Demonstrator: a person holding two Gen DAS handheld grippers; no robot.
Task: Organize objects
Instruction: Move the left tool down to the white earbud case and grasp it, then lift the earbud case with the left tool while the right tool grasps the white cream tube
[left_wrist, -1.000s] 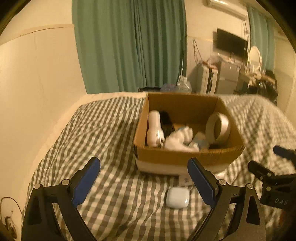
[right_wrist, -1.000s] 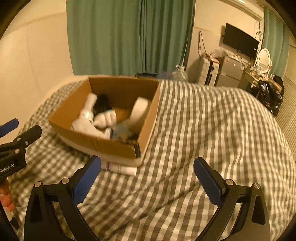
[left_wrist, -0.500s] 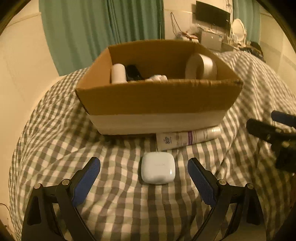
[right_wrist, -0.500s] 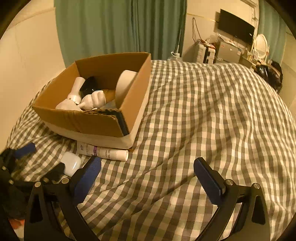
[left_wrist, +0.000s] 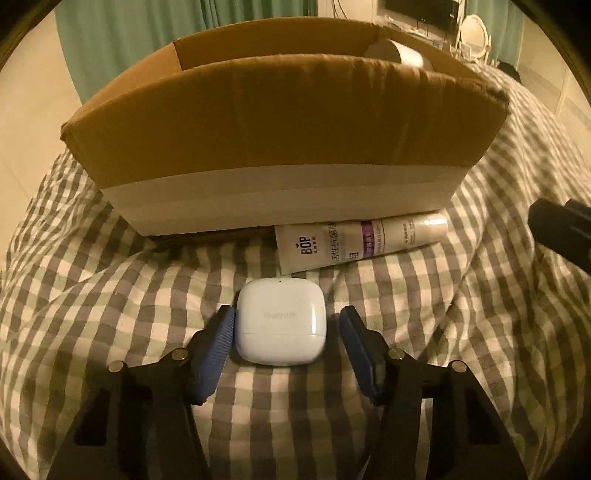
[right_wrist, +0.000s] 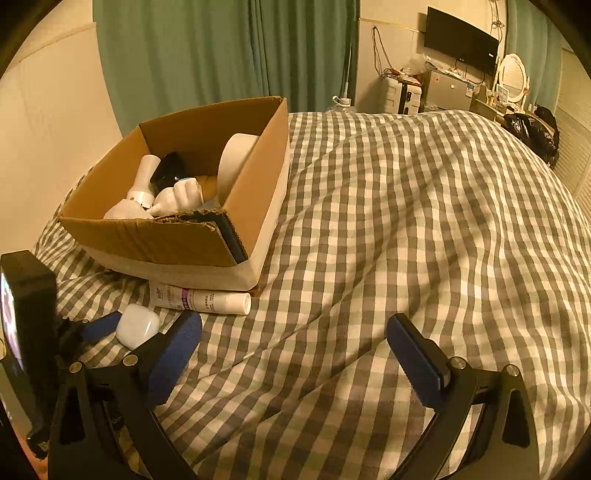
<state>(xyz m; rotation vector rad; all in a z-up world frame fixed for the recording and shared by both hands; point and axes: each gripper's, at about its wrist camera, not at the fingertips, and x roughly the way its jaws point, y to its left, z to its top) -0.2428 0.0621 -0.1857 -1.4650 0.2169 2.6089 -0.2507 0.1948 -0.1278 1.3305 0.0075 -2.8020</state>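
Note:
A white earbud case (left_wrist: 280, 320) lies on the checked bedspread, between the two blue pads of my left gripper (left_wrist: 286, 332). The left pad touches its side; the right pad stands a small gap away. The case also shows in the right wrist view (right_wrist: 137, 325). A white cream tube (left_wrist: 360, 243) lies just behind it against the cardboard box (left_wrist: 280, 147). The box holds a white bottle (right_wrist: 142, 182), a tape roll (right_wrist: 232, 162) and other items. My right gripper (right_wrist: 295, 354) is open and empty above the bedspread, to the right of the case.
The checked bedspread (right_wrist: 424, 221) is rumpled, with folds to the right of the box. Green curtains (right_wrist: 221, 55) and a wall stand behind the bed. A TV, shelves and a mirror are at the far right.
My left gripper has come down and forward onto the earbud case and its jaws have narrowed around it. The right gripper has shifted slightly closer to the box.

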